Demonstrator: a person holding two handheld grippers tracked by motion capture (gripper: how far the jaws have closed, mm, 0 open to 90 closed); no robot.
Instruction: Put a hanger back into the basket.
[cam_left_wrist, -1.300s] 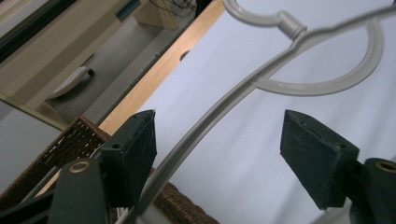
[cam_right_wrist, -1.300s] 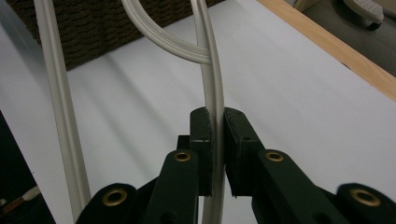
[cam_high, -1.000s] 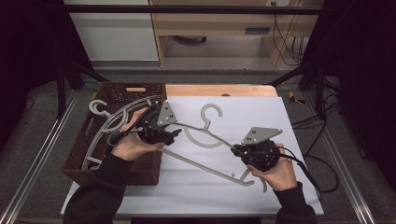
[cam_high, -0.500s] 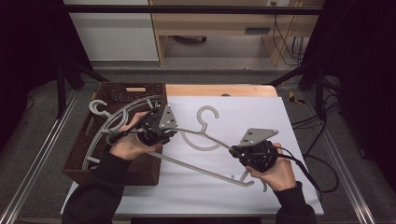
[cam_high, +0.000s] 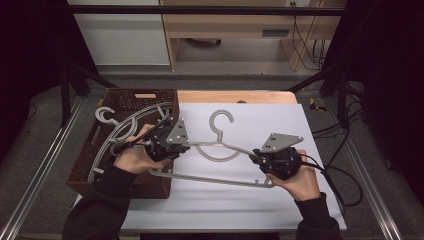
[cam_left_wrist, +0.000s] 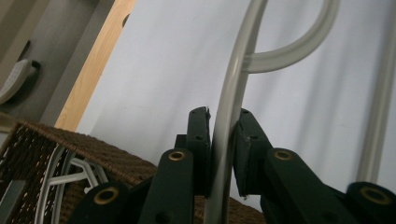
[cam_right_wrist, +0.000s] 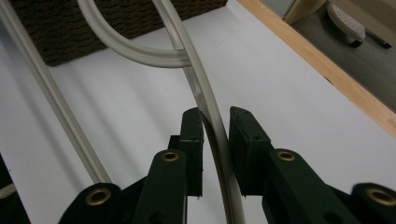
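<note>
A grey plastic hanger (cam_high: 215, 179) lies across the white table cover, hook pointing away from me. My left gripper (cam_high: 186, 148) is at its left shoulder, by the basket's edge. In the left gripper view that gripper (cam_left_wrist: 223, 135) has just closed, and both pads press on the hanger's arm (cam_left_wrist: 243, 46). My right gripper (cam_high: 252, 157) is at the right shoulder. In the right gripper view its jaws (cam_right_wrist: 215, 130) have just been opening. The hanger's arm (cam_right_wrist: 177, 58) still runs between them, with a small gap at the right pad.
A brown wicker basket (cam_high: 150, 187) stands at the table's left edge with several more grey hangers (cam_high: 115, 125) in it. The table's wooden far edge (cam_high: 235, 96) shows beyond the white cover. Cables (cam_high: 345, 175) trail off to the right.
The left hand and the hanger have shifted a little to the left, toward the basket. The right hand has kept still.
</note>
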